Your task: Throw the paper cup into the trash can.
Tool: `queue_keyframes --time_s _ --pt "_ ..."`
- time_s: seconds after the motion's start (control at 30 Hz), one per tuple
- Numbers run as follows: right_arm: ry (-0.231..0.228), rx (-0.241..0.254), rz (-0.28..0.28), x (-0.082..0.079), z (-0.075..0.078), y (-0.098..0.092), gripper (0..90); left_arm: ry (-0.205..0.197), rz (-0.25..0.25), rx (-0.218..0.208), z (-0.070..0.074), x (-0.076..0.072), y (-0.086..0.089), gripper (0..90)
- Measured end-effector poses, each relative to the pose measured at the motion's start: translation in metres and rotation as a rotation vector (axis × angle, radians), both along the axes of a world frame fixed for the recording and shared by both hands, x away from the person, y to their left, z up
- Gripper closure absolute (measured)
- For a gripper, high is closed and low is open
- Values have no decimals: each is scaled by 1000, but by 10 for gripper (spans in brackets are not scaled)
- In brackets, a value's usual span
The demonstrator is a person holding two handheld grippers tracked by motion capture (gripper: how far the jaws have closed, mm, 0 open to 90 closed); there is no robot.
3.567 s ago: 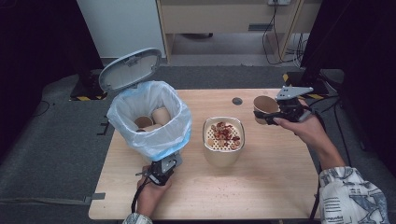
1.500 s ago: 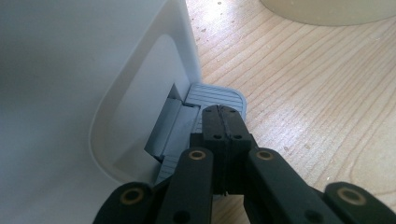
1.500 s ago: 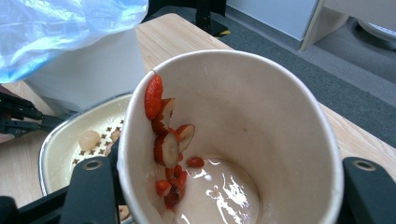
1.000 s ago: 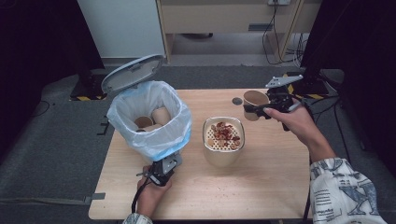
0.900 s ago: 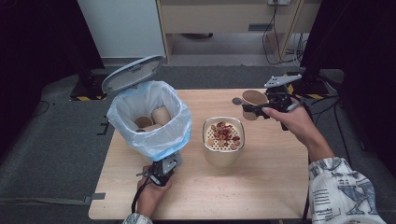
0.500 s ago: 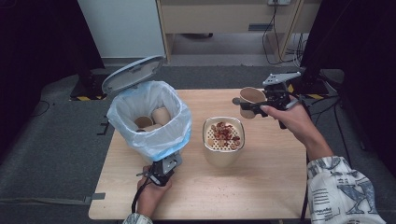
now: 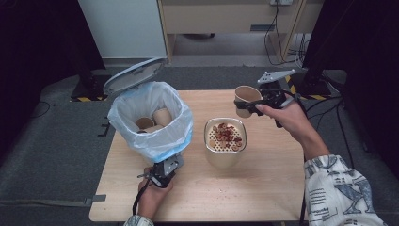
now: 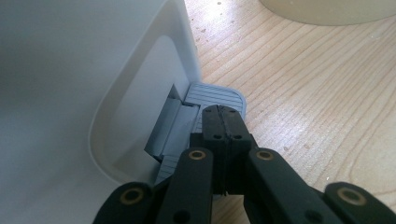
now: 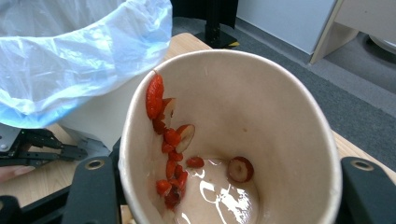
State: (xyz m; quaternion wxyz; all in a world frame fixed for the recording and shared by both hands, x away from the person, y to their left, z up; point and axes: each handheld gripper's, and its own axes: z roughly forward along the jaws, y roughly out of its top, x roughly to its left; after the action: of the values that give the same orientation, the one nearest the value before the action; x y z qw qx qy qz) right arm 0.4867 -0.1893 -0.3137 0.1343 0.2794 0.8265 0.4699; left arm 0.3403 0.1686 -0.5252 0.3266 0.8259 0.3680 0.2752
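At the upper right of the high view, the right gripper [image 7: 258, 104] has its jaws clamped on a tilted paper cup [image 7: 245, 98] above the counter [image 7: 263, 188], strawberry slices [image 9: 170, 140] and liquid inside. At lower left, the left gripper [image 7: 161, 173] (jaws closed together) presses the bin's pedal [image 8: 219, 95].

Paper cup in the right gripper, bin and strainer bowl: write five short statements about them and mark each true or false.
1. The right gripper holds a paper cup above the table. True.
2. The cup is empty. False: red fruit pieces and some liquid are inside.
3. The left gripper presses on the bin's pedal. True.
4. The bin lid is closed. False: it stands open.
5. The strainer bowl is inside the bin. False: it stands beside it.
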Motion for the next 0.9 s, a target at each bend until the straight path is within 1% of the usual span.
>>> queue_keyframes --time_s 0.07,0.1,0.23,0.27,0.47,0.5,0.6,0.67,0.7,0.77,0.83,0.9 --pt "-3 4 9 0 2 5 359 0 9 -2 0 0 0 894" --pt "-2 9 14 0 2 7 360 -2 -26 14 1 2 1 894" --pt "1 4 20 0 4 15 360 -4 -27 20 1 2 1 894" --pt "3 1 20 0 4 16 361 -6 -24 8 0 1 0 894" --pt "1 2 29 0 6 25 361 -6 -25 8 0 2 1 894" --pt "5 8 30 0 6 26 361 -5 -24 5 0 2 1 894" --pt "11 1 33 0 7 30 361 -3 -23 4 0 2 1 894" --pt "7 4 40 0 8 33 362 -5 -25 7 0 2 1 894" --pt "7 7 42 0 9 34 362 -1 -30 25 1 2 2 894" --pt "7 17 44 -1 11 37 362 -5 -28 20 1 2 1 894" --pt "7 20 51 -1 12 39 362 0 -26 11 1 2 2 894" --pt "11 18 56 -1 13 43 362 0 -26 11 1 2 1 894"
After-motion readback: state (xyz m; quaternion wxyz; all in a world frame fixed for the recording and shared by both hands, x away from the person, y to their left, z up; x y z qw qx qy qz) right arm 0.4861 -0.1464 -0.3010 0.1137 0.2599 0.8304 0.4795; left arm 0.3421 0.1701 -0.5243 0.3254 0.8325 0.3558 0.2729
